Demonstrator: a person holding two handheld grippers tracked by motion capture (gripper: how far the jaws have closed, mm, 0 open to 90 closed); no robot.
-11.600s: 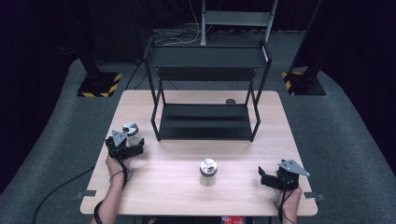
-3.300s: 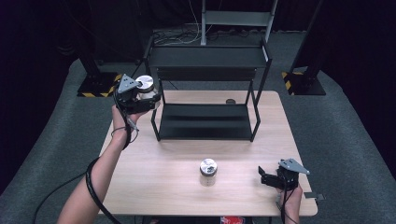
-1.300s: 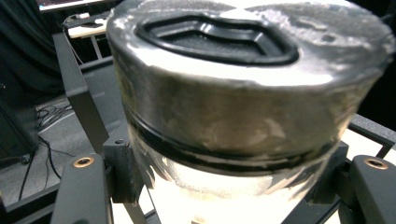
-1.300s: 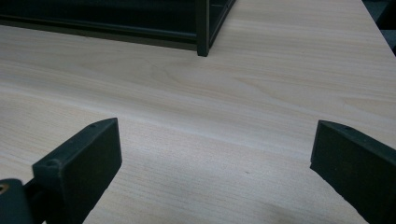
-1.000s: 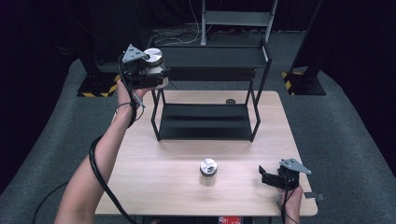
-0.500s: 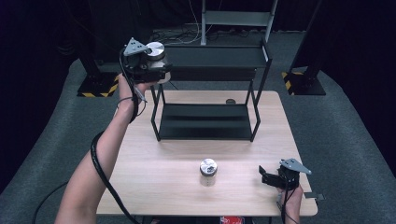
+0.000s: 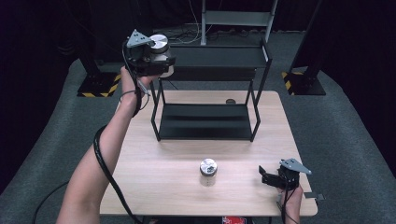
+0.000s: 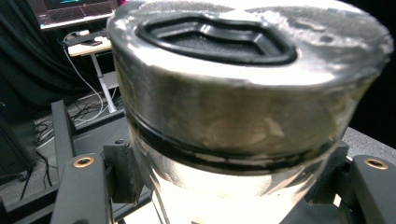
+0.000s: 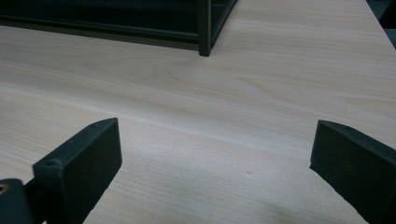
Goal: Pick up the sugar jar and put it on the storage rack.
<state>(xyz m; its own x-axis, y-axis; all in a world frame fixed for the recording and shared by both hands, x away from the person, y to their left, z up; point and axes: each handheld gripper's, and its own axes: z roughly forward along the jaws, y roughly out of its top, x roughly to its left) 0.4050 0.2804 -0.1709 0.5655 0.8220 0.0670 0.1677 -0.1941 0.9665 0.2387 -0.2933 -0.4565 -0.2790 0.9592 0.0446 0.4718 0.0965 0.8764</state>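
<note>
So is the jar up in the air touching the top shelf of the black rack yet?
Cannot tell. In the high view the jar, shut in the left gripper, overlaps the top shelf's left end, hiding any contact or gap.

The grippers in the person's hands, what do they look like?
Both are black tools with two blocky black jaws. The left gripper and the right gripper each carry a grey three-cornered plate on top and trail a black cable. The left gripper view shows brass-coloured screw heads on its jaws. Both forearms are bare, with no sleeves.
</note>
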